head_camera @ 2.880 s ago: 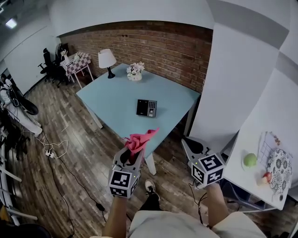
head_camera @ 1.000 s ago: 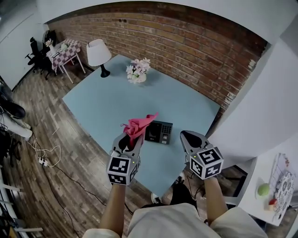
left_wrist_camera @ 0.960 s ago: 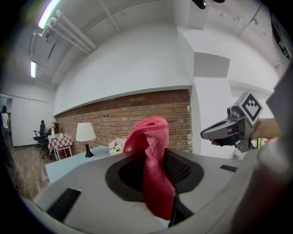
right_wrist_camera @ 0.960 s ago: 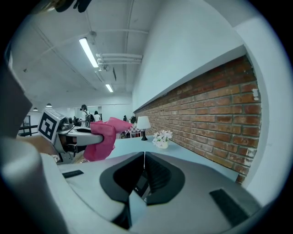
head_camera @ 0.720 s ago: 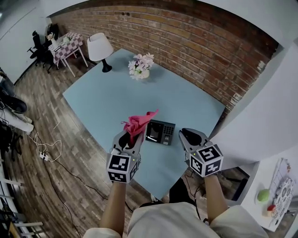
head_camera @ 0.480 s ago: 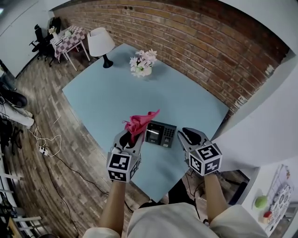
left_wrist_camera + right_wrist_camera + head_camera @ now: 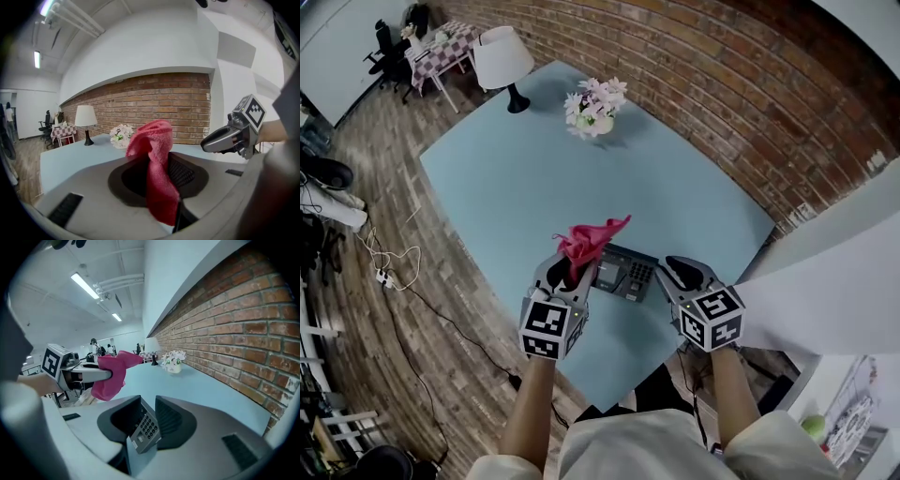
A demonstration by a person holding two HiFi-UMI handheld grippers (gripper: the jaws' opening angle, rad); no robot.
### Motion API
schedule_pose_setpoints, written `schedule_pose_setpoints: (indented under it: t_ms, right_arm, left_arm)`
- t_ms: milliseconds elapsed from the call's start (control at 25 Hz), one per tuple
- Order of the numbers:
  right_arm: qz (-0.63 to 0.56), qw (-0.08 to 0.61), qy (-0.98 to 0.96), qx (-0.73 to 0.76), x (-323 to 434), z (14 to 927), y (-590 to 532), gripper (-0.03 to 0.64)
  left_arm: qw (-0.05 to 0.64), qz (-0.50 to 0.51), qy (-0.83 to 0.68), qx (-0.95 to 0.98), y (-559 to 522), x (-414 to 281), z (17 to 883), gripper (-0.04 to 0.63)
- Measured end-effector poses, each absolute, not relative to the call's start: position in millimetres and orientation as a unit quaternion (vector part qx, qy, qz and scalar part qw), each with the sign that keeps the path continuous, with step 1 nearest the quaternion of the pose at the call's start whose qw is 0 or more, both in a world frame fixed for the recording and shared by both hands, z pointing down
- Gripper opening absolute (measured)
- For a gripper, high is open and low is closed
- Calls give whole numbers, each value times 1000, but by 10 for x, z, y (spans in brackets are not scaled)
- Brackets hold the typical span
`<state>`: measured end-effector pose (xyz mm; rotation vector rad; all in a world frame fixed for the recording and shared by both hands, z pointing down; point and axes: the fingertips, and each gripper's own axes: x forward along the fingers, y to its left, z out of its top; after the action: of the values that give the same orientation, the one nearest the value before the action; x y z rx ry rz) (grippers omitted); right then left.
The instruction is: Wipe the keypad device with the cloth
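Note:
The dark keypad device [image 7: 624,270] lies flat near the front edge of the light blue table [image 7: 534,178]. My left gripper [image 7: 570,269] hovers just left of it, shut on a pink cloth [image 7: 590,238] that sticks up from the jaws. In the left gripper view the cloth [image 7: 155,145] fills the gap. My right gripper [image 7: 677,271] is at the device's right side and its jaws have just been opening. In the right gripper view the keypad device [image 7: 146,429] shows in the gap of my right gripper [image 7: 148,414], and neither pad presses on it.
A white-shaded lamp [image 7: 501,56] and a pot of flowers [image 7: 596,105] stand at the table's far side. A brick wall [image 7: 741,112] runs behind. The wooden floor [image 7: 412,309] at the left carries cables. A small checked table [image 7: 441,42] and chairs stand far left.
Both grippers have come forward and down to the keypad device, one on each side. The right jaws have spread apart. The left gripper keeps the cloth.

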<state>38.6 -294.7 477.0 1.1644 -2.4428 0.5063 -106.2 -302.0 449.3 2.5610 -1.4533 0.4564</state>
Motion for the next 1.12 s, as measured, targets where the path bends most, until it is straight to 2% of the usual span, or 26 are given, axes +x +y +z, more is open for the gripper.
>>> schedule_pose_setpoints:
  t_ms: [560,880,1120]
  right_arm:
    - [247,218,-871,364,348,5501,-3230,175]
    - [249,256,-872,335,313,5770,-3252,170]
    - [251,256,-881,308,277,5795,-3239,152]
  left_arm:
    - [125,164,-486,849,-3388,-920,5102,133]
    - [137,183,-483,845,-3522,-878,5445,137]
    - [135,180,-489,843,-3531,-874,5487,144]
